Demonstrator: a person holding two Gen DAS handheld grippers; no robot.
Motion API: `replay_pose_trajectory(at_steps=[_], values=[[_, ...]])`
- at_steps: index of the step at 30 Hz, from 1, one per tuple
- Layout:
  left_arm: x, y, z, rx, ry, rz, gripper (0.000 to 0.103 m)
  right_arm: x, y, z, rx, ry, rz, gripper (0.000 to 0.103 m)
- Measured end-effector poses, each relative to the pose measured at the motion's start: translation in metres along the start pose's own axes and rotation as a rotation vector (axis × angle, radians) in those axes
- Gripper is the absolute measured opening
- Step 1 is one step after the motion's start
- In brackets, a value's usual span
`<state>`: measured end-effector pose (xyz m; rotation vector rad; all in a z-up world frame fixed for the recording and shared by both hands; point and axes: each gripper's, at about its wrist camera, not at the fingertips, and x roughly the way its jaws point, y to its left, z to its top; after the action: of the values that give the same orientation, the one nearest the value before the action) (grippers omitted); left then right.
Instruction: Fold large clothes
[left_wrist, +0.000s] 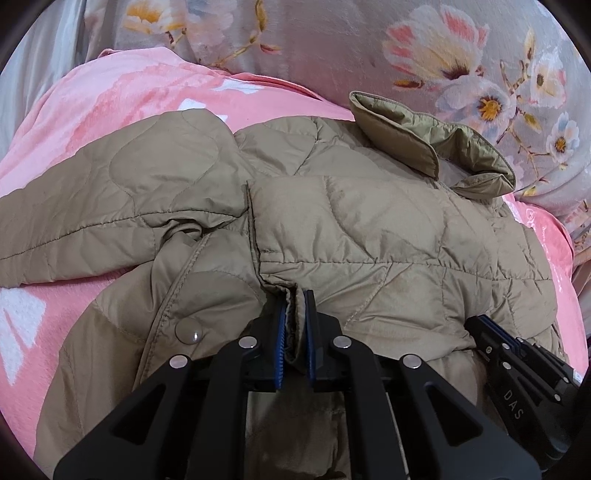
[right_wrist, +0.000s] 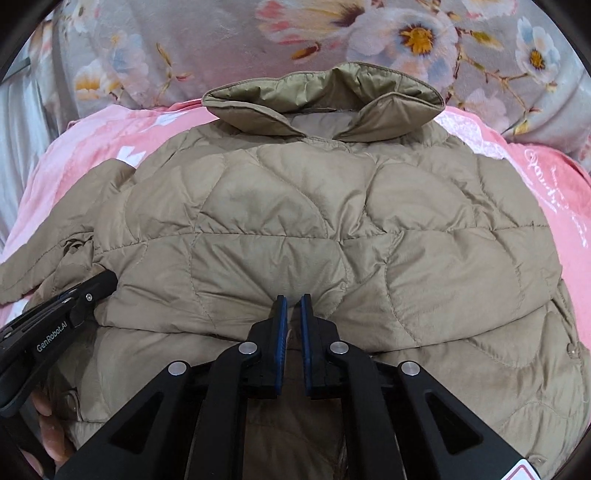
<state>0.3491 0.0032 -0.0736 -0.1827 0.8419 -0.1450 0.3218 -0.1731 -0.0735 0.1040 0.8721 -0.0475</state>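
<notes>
Tan quilted jacket (left_wrist: 369, 229) lies spread on pink blanket (left_wrist: 92, 122), collar (right_wrist: 325, 99) toward grey flowered cover (left_wrist: 332, 48). Left gripper (left_wrist: 295, 310) clamped on fold of jacket hem; fabric visibly pinched between blue pads (left_wrist: 281, 332). Right gripper (right_wrist: 291, 310) closed on jacket edge too, nearly together, cloth between pads. Left view alone shows sleeve (left_wrist: 110, 206) crumpled leftward and snap button (left_wrist: 188, 331). Right view alone shows fingers (right_wrist: 51, 435) of hand gripping left tool, and white script (right_wrist: 550, 184) on blanket.

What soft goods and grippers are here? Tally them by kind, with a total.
Quilted tan jacket: 1
Pink blanket: 1
Grey floral blanket: 1
Grippers: 2, the left gripper and the right gripper, both shut on the jacket's edge
Total: 5
</notes>
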Motion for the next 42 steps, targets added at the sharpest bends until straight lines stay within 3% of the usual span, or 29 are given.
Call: replay_pose_trajectory(at_steps=[3, 5, 7, 11, 13, 14, 18, 22, 24, 26, 31, 35, 39, 42], values=[[-0.004, 0.010, 0.000, -0.057, -0.012, -0.062, 0.015, 0.001, 0.001, 0.000, -0.010, 0.003, -0.014, 0.004], [-0.014, 0.022, -0.002, -0.121, -0.043, -0.115, 0.029, 0.001, 0.004, 0.000, -0.021, 0.003, -0.027, 0.004], [-0.036, 0.038, -0.005, -0.181, -0.089, -0.113, 0.039, 0.001, 0.005, 0.000, -0.028, 0.004, -0.035, 0.004], [-0.089, 0.095, -0.008, -0.266, -0.160, 0.000, 0.071, 0.001, 0.006, 0.000, -0.031, 0.003, -0.040, 0.004], [-0.117, 0.145, -0.007, -0.324, -0.209, 0.084, 0.077, 0.001, 0.006, 0.000, -0.032, 0.003, -0.040, 0.004], [-0.130, 0.179, -0.005, -0.372, -0.217, 0.151, 0.079, 0.001, 0.006, 0.000, -0.032, 0.003, -0.042, 0.004], [-0.146, 0.285, 0.000, -0.579, -0.192, 0.236, 0.079, 0.001, 0.008, 0.000, -0.046, 0.002, -0.058, 0.004], [-0.139, 0.349, -0.002, -0.736, -0.154, 0.188, 0.077, 0.000, 0.012, 0.000, -0.062, 0.001, -0.078, 0.005], [-0.132, 0.361, -0.003, -0.789, -0.153, 0.127, 0.068, 0.000, 0.012, 0.000, -0.064, -0.001, -0.084, 0.005], [-0.128, 0.360, 0.002, -0.790, -0.156, 0.096, 0.050, -0.001, 0.013, 0.000, -0.064, -0.002, -0.085, 0.006], [-0.139, 0.327, 0.031, -0.663, -0.191, 0.139, 0.007, -0.002, 0.012, 0.000, -0.060, -0.004, -0.083, 0.006], [-0.168, 0.275, 0.061, -0.507, -0.270, 0.118, 0.005, -0.011, 0.008, -0.001, -0.035, -0.026, -0.065, 0.012], [-0.202, 0.185, 0.093, -0.297, -0.349, 0.033, 0.005, -0.053, -0.016, -0.014, 0.042, -0.092, 0.004, 0.026], [-0.213, 0.112, 0.112, -0.156, -0.370, -0.040, 0.004, -0.078, -0.035, -0.027, 0.069, -0.100, 0.020, 0.026]])
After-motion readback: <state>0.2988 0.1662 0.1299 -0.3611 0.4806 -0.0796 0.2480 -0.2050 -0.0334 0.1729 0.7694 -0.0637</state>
